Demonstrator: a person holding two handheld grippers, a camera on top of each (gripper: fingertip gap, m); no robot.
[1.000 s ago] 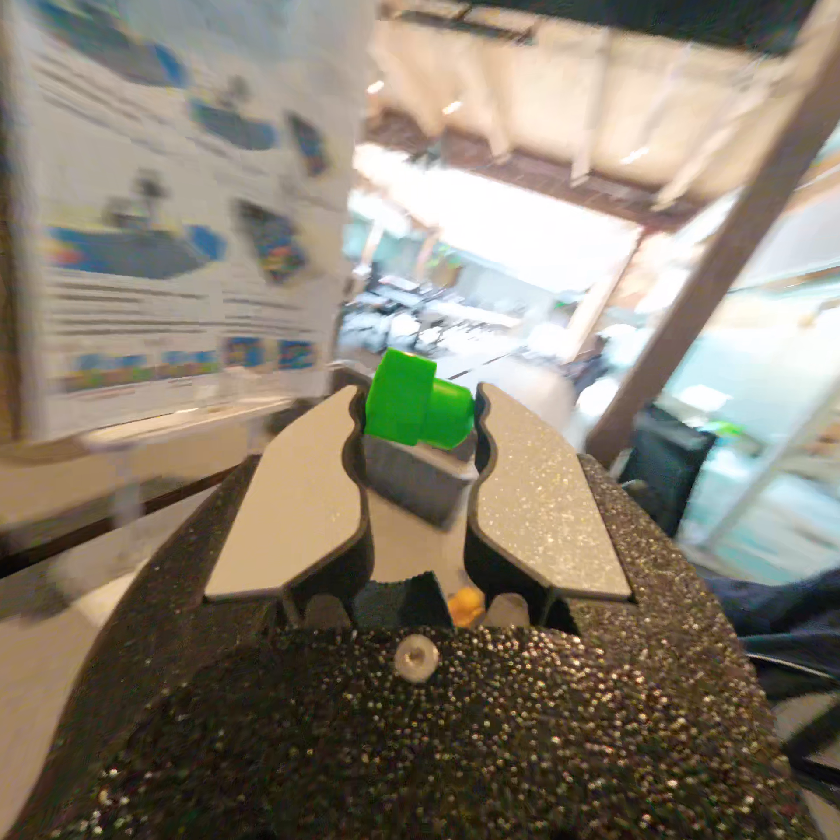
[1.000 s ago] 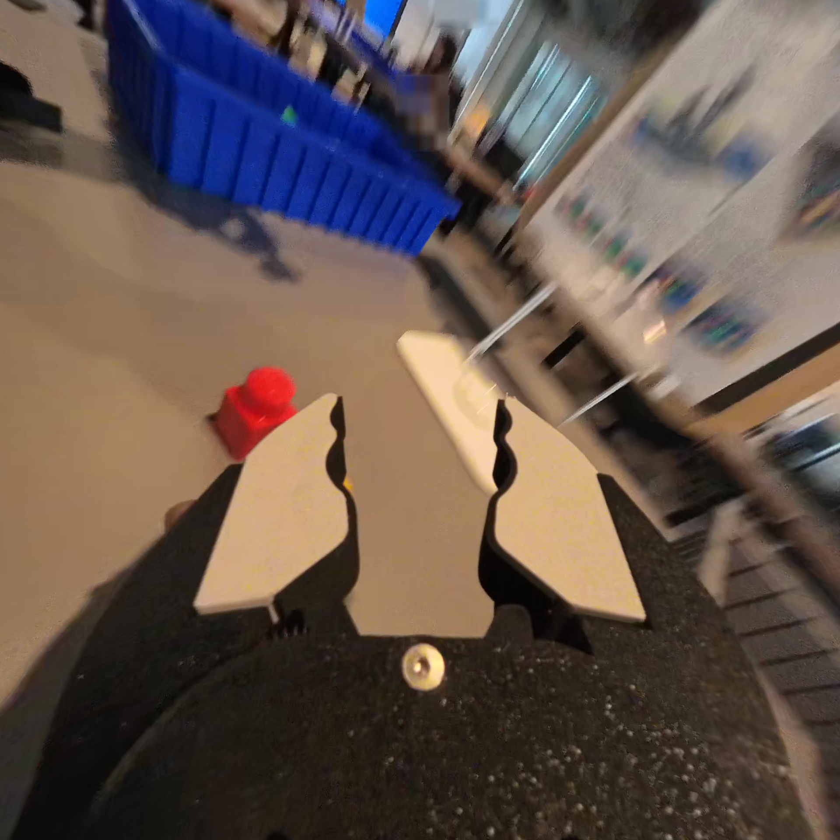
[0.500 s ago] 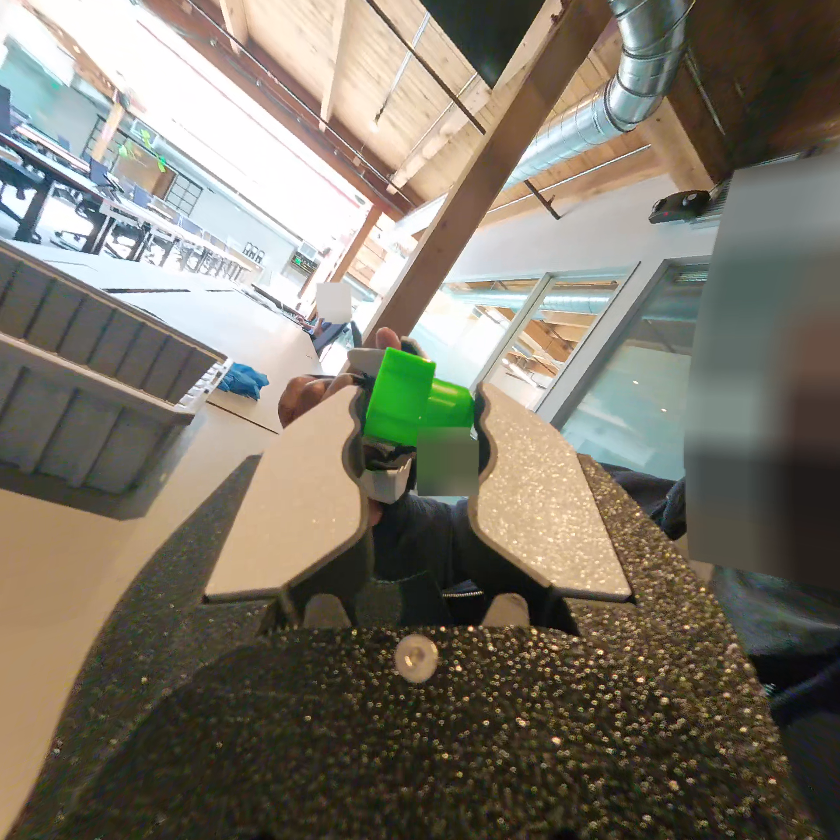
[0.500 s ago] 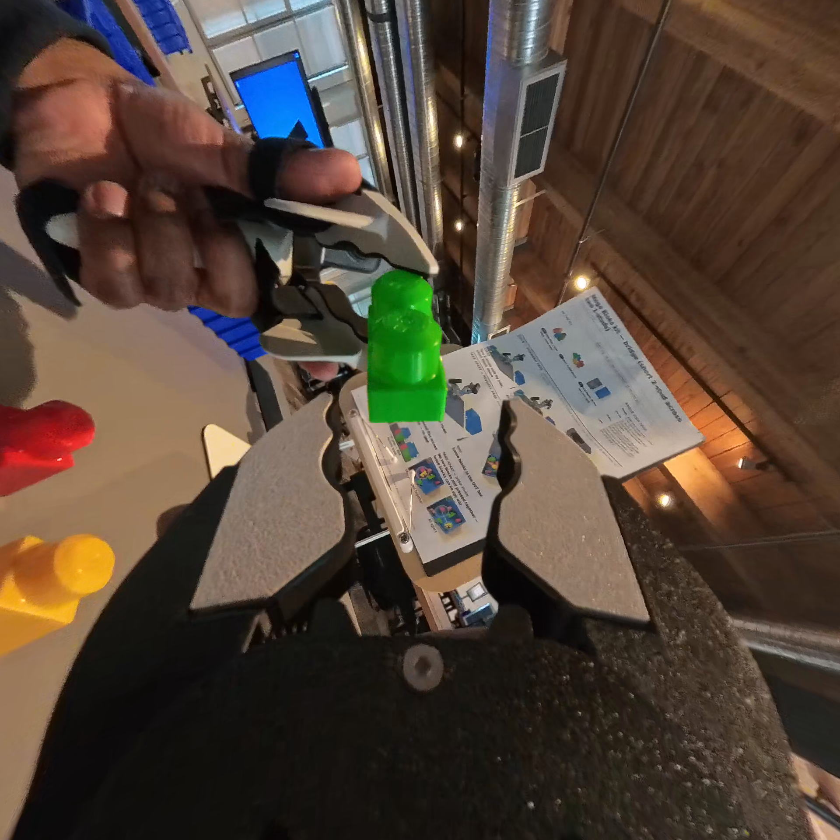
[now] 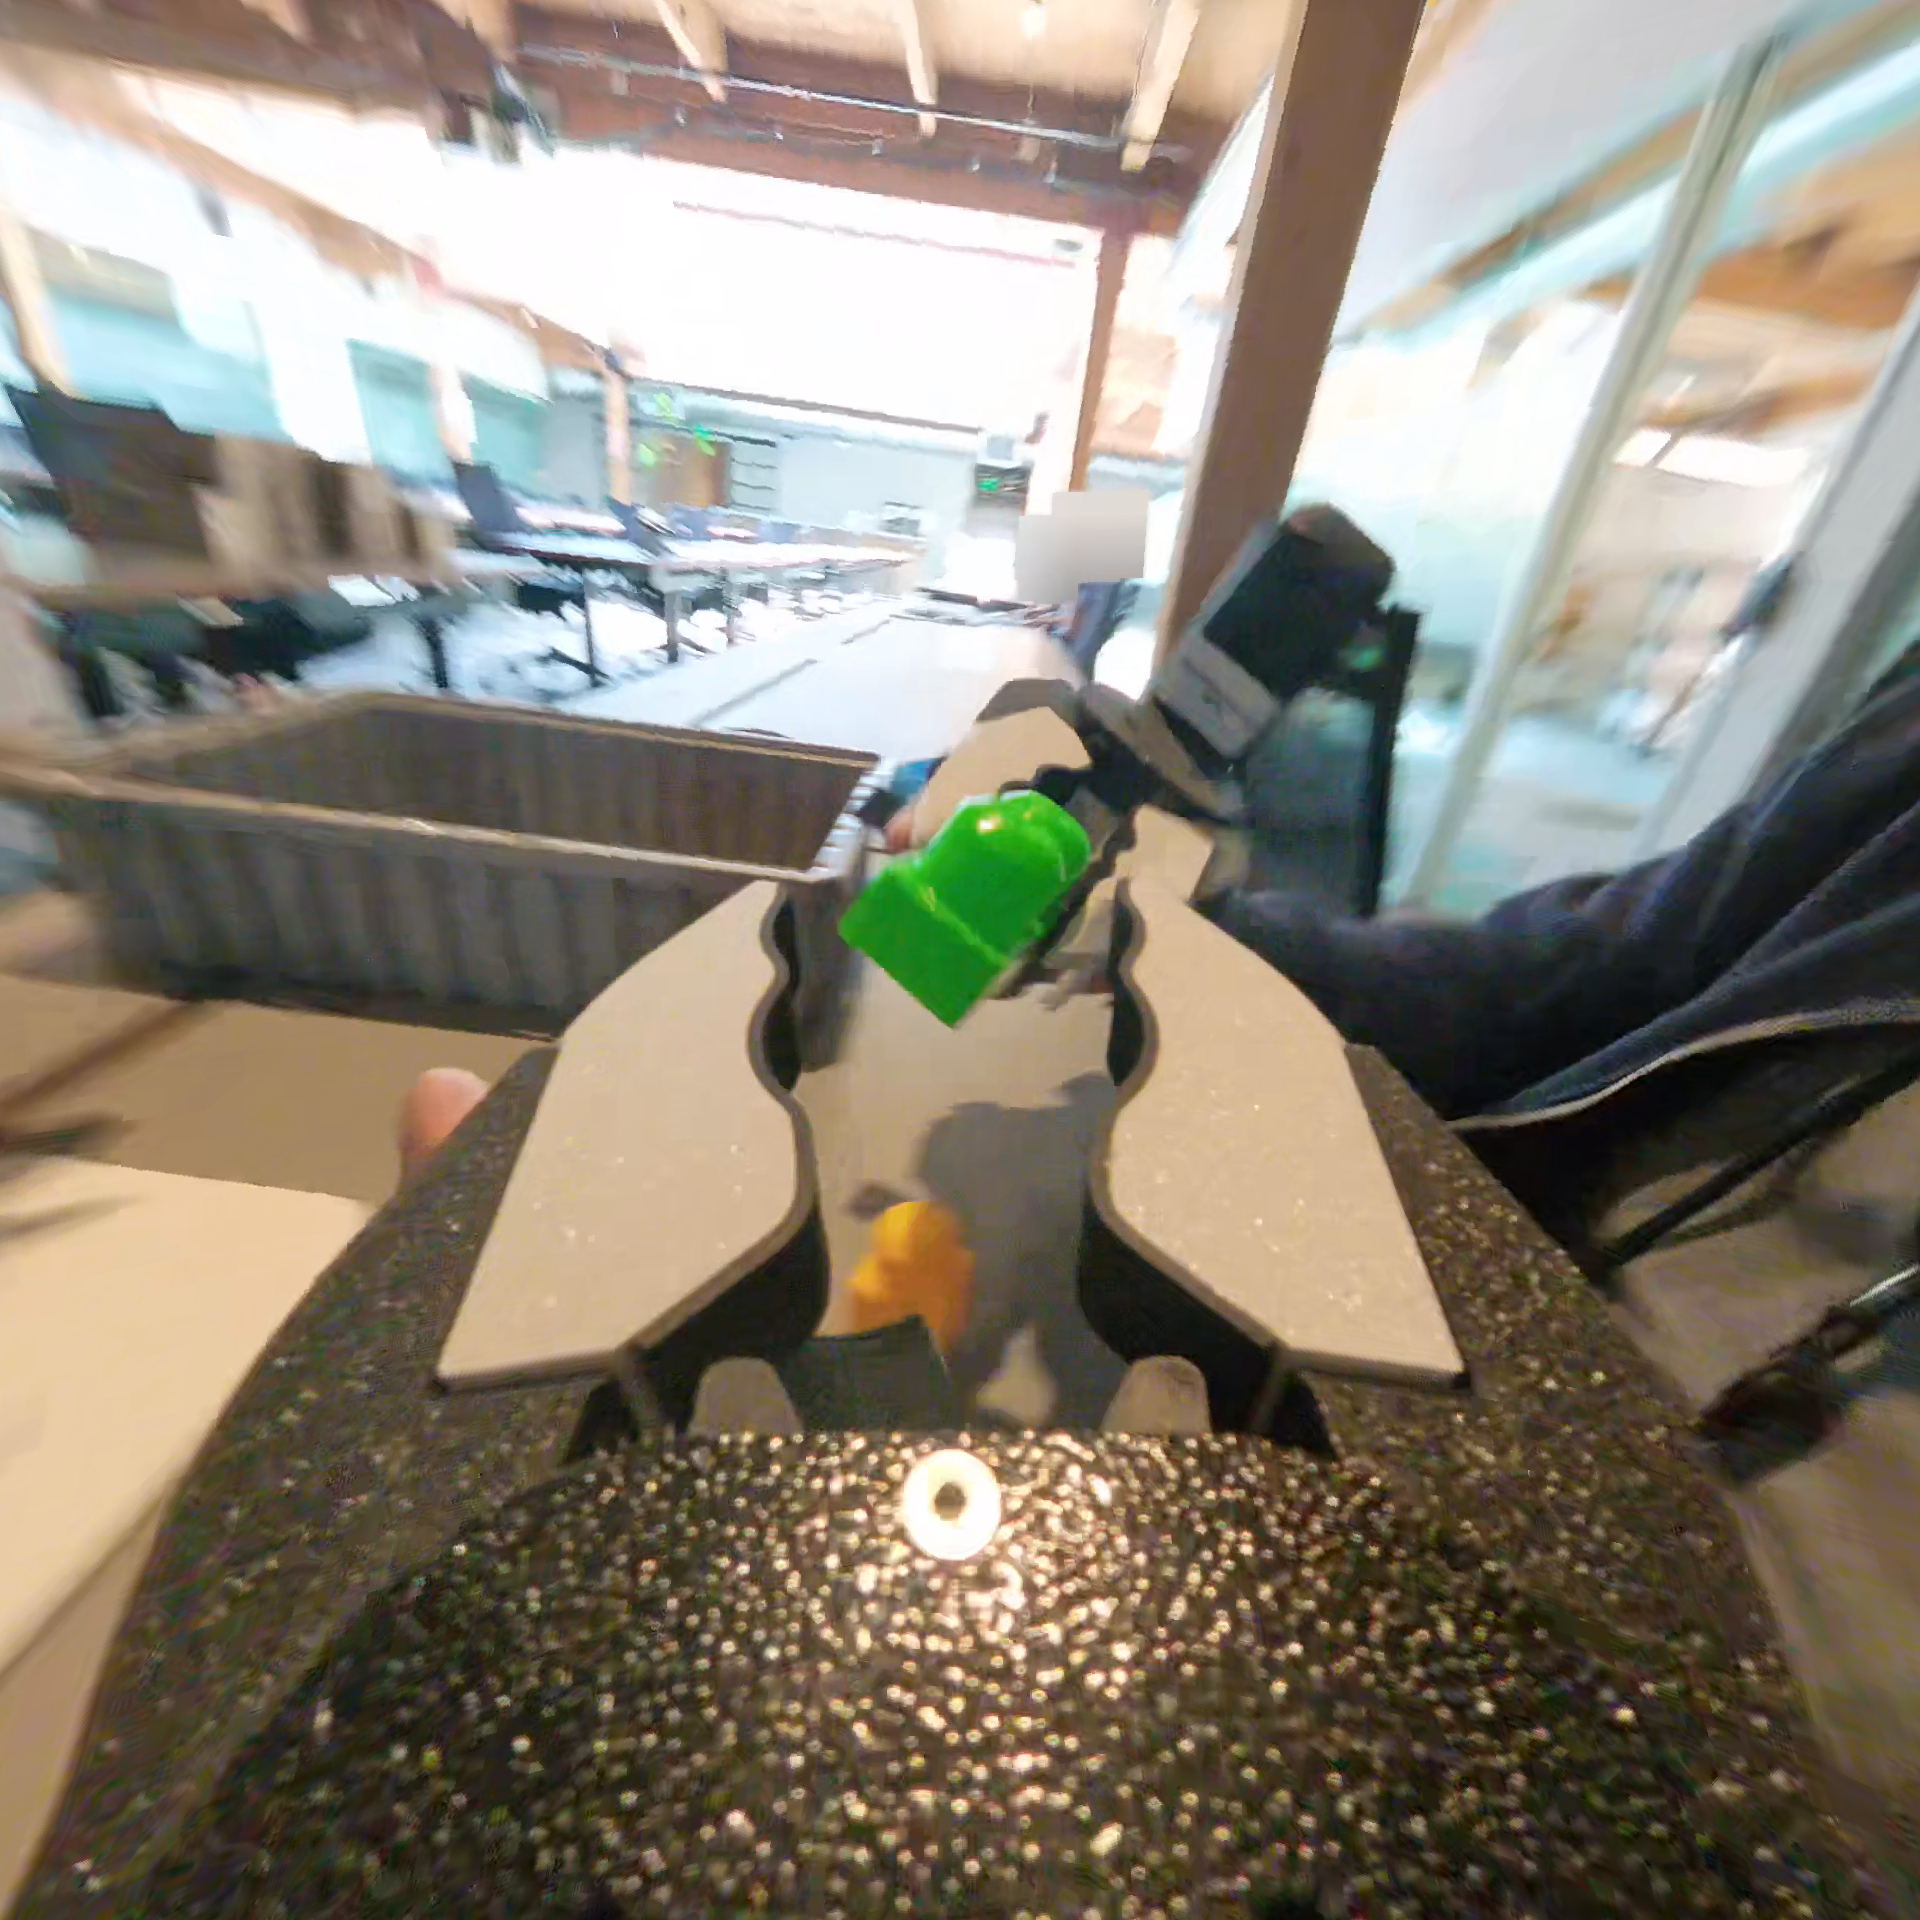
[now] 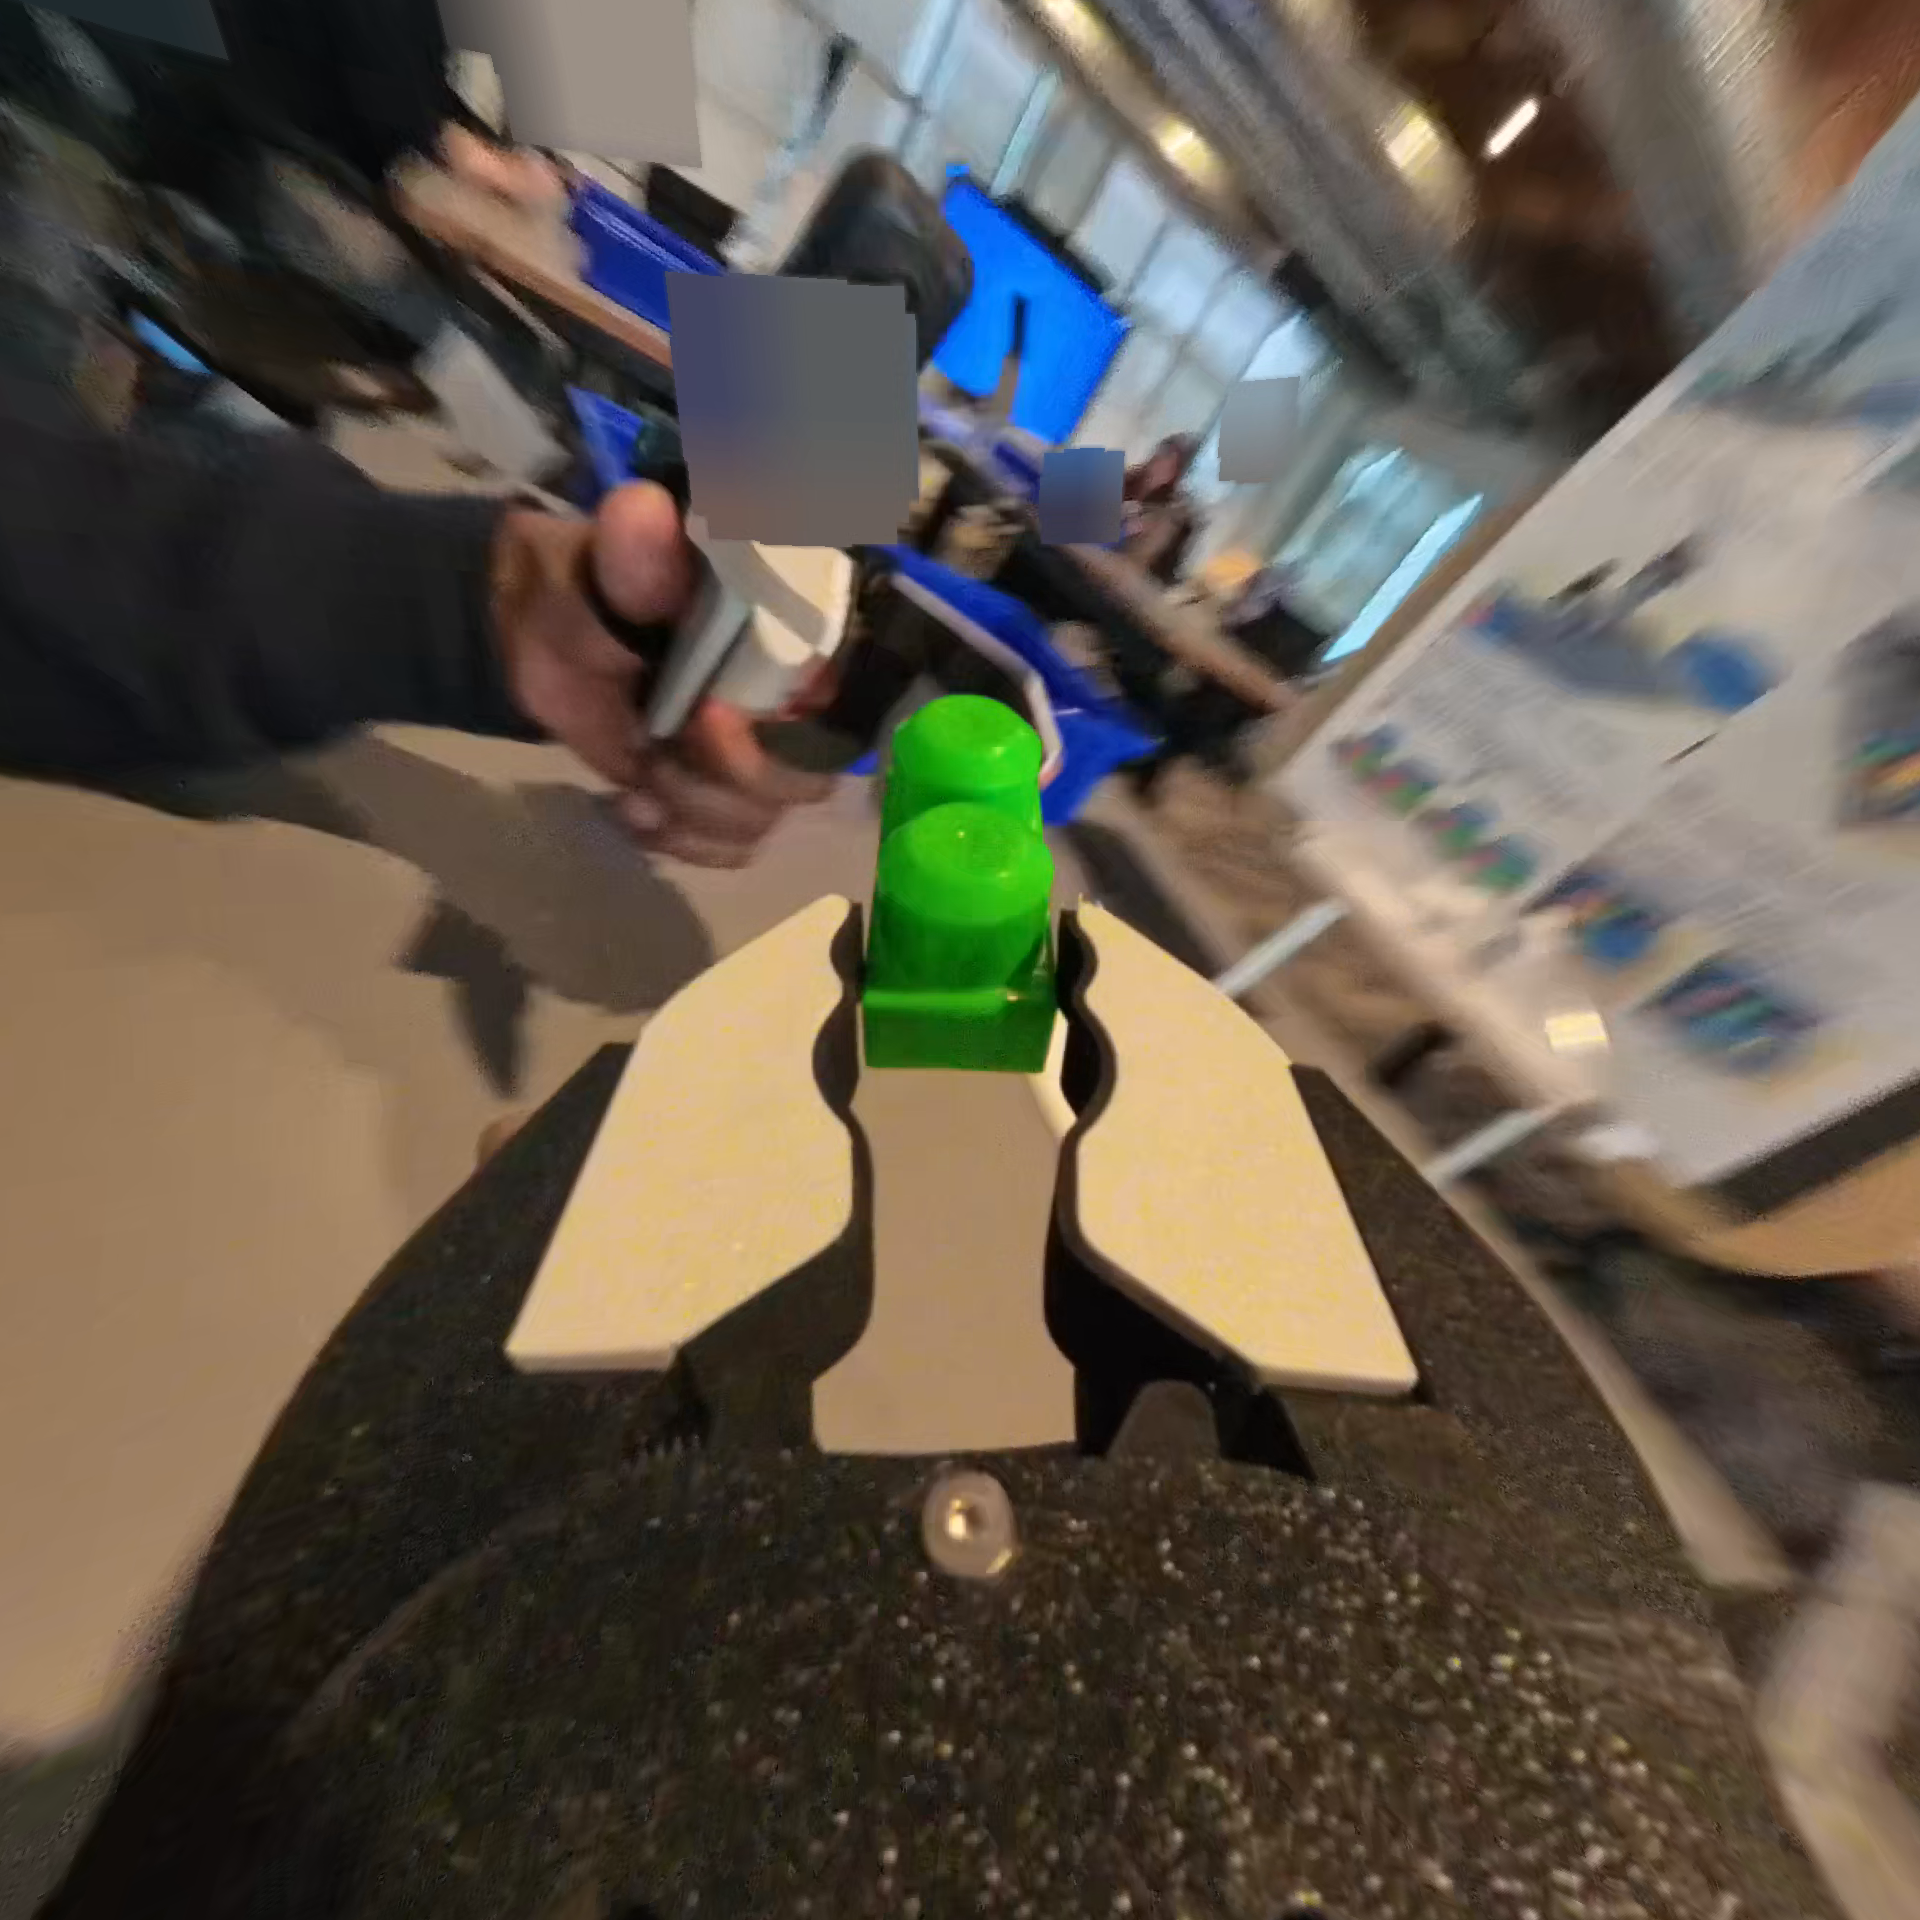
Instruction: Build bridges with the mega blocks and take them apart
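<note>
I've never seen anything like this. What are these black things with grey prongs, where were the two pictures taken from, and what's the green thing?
There is no robot here. A person holds a pair of tongs in each hand, and a camera on each pair looks forward along its two grey fingers. One picture is from the left tongs, which are open and hold nothing. The other is from the right tongs, which are shut on a green toy block with two studs. That view also shows the person's left hand gripping the other tool. On the table are a yellow block, partly hidden, and a grey ribbed bin farther back.
</note>
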